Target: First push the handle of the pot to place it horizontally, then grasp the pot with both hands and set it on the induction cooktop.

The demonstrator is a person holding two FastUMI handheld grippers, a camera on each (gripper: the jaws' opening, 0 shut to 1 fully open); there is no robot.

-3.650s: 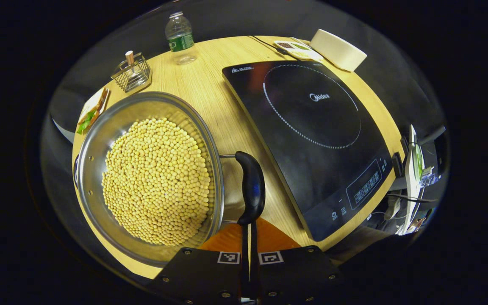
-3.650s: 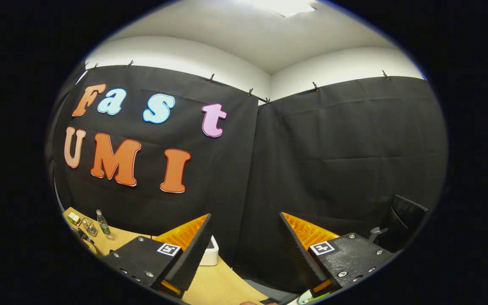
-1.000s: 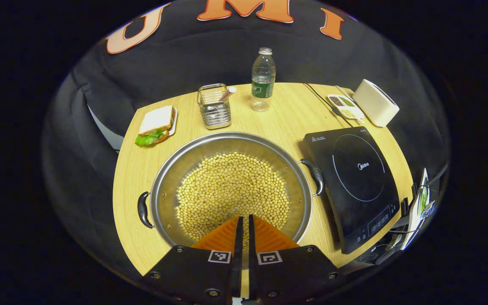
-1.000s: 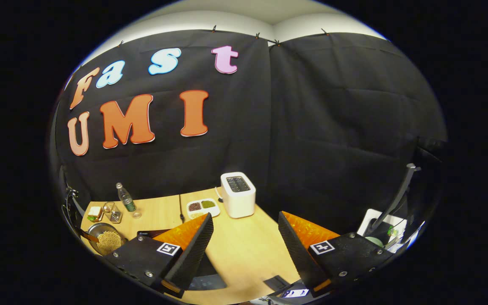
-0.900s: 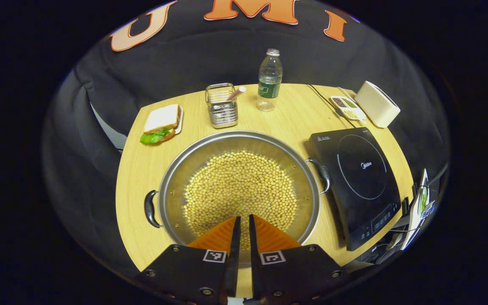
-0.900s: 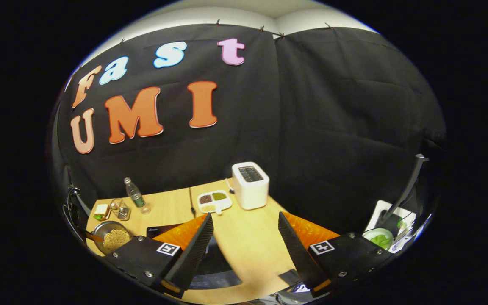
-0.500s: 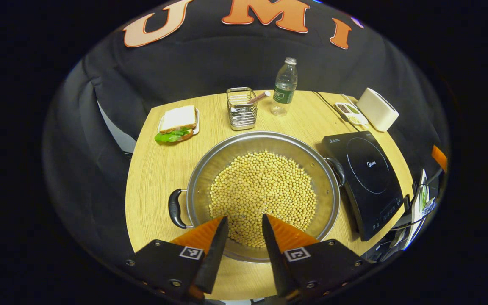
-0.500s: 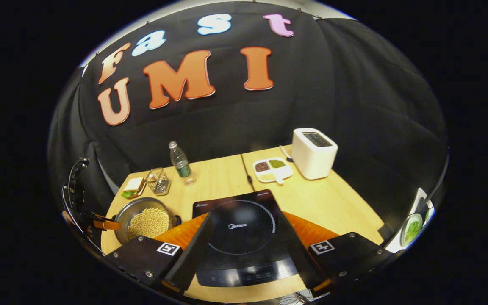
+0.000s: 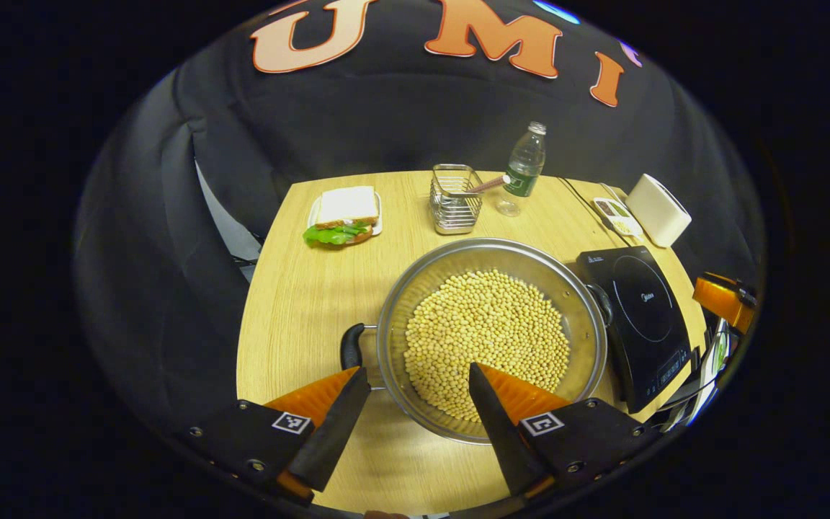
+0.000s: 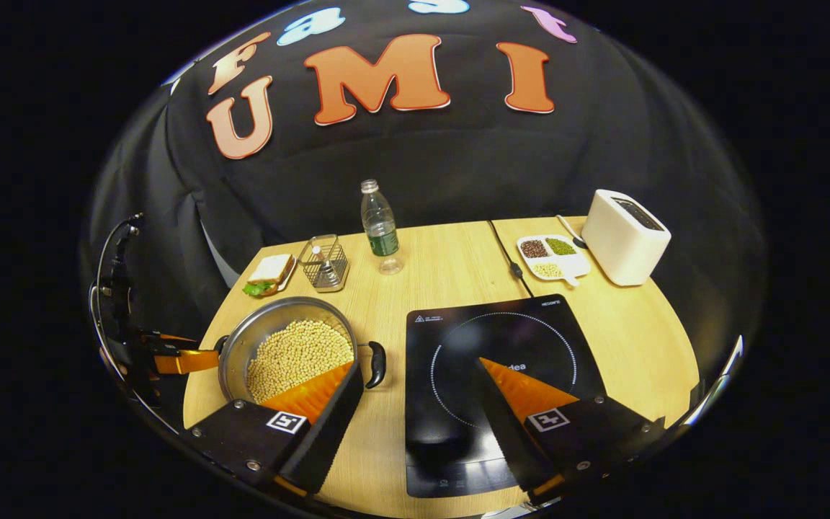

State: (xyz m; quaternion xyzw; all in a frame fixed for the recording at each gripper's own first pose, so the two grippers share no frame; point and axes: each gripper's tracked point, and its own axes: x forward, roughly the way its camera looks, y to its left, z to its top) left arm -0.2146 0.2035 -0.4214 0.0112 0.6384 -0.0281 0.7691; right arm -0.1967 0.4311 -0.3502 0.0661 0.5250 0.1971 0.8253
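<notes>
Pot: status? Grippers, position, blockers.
Left gripper open, fingers near the left handle. Right gripper open over the black induction cooktop. Steel pot of yellow beans on the wooden table beside the cooktop, ungrasped. Path clear.

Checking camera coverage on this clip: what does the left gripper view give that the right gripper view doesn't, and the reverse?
Left gripper view: the left claw open at the pot's near edge, close on the beans. Right gripper view: the right claw open, framing the pot handle beside the induction cooktop, with the control strip visible. Shared: pot, cooktop, sandwich, wire basket, bottle, toaster.
</notes>
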